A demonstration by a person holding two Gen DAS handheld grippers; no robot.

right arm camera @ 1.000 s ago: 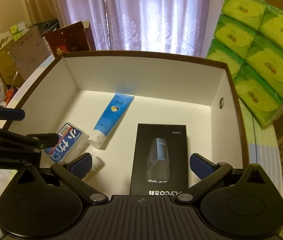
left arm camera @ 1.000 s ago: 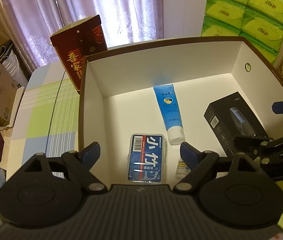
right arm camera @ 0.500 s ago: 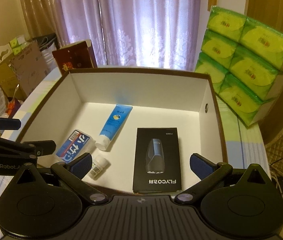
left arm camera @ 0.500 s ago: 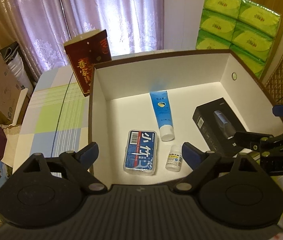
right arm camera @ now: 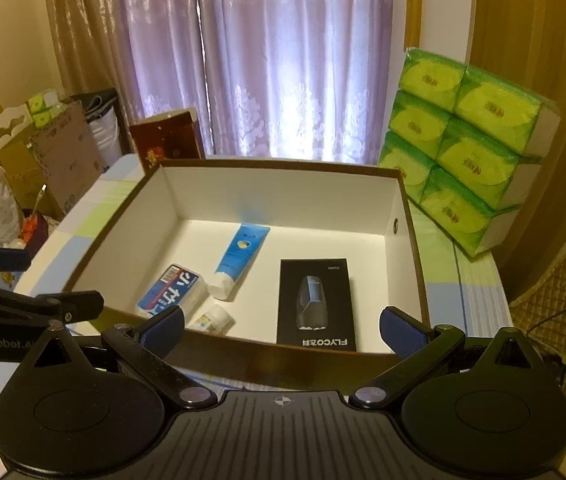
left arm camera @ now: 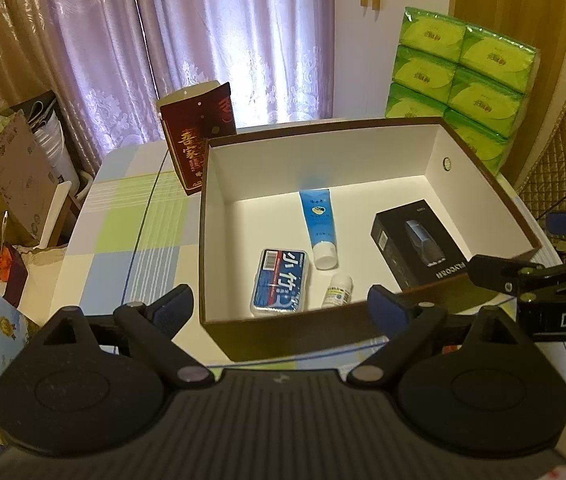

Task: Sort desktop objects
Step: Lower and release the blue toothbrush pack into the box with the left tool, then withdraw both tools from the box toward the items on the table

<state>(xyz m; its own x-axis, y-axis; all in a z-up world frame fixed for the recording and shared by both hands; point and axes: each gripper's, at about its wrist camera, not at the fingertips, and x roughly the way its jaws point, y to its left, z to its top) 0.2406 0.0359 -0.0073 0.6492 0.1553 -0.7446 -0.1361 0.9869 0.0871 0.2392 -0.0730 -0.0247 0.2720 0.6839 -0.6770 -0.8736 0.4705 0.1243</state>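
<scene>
In the brown cardboard box with white inside (left arm camera: 219, 216), four things lay on the floor. The blue plastic tube with a white cap (left arm camera: 318, 224) lay in the middle, and we judged it soft and light, best taken across its flat body, not at the cap. The blue flat plastic case with white characters (left arm camera: 280, 282) lay near the front wall, left of the tube; it looked stiff and a little slippery, so its two long edges would suit a grip. The small white bottle (left arm camera: 338, 290) lay on its side just beside the case, and we thought it could roll. The black rectangular carton with a shaver picture (right arm camera: 315, 304) lay flat on the right, stiff and probably the heaviest.

Our left gripper (left arm camera: 279, 306) hung outside the front wall, its fingers (left arm camera: 173, 308) spread wide and holding nothing. Our right gripper (right arm camera: 281, 326) was also wide open and empty, touching nothing.

Outside stood a dark red paper box with gold characters (left arm camera: 199, 136) and green tissue packs (right arm camera: 467, 144).
</scene>
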